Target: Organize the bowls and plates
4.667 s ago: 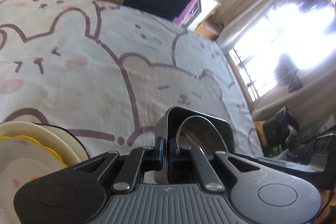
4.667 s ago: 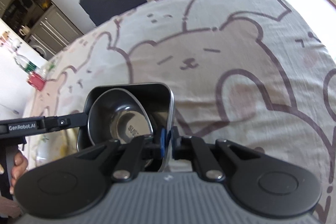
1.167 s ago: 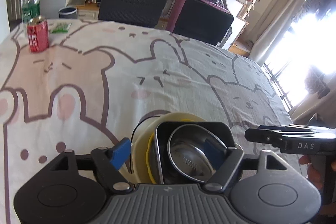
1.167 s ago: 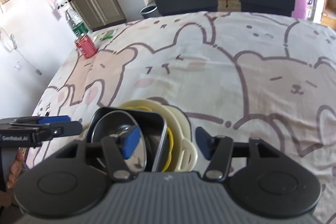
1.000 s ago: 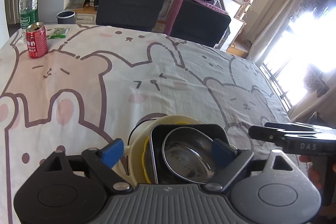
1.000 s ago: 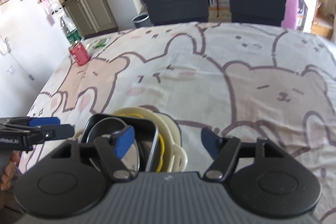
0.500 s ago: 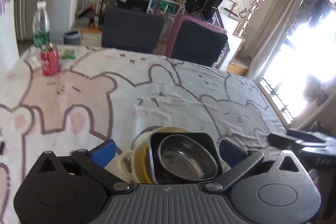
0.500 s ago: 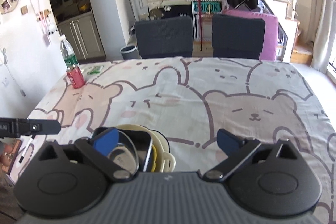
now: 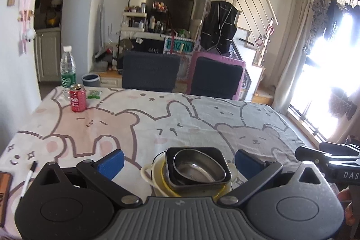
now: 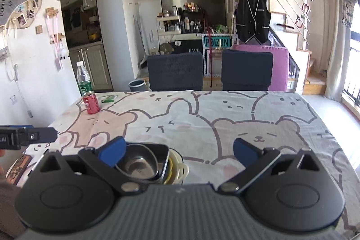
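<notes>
A stack of dishes stands near the table's front edge: a steel bowl [image 9: 195,165] [image 10: 137,164] inside a black square dish [image 9: 216,155] [image 10: 162,153], on a yellow plate [image 9: 162,179] [image 10: 171,167] and a cream handled dish [image 9: 147,169] [image 10: 182,169]. My left gripper [image 9: 180,160] is open, drawn back above the stack, its blue pads [image 9: 111,161] wide on both sides and touching nothing. My right gripper [image 10: 178,151] is open too, with the stack down at its left pad [image 10: 112,150], apart from it.
The bear-print tablecloth [image 9: 180,118] covers the table. A red can [image 9: 77,100] [image 10: 91,102], a water bottle [image 9: 67,71] [image 10: 83,80] and a green packet [image 9: 94,94] stand at the far left. A pen [image 9: 28,177] lies at the near left. Two dark chairs [image 10: 175,74] stand behind.
Both grippers let go of the black dish with the steel bowl, which now rests on the plates. Both opened wide, then drew back and up, so more of the room shows.
</notes>
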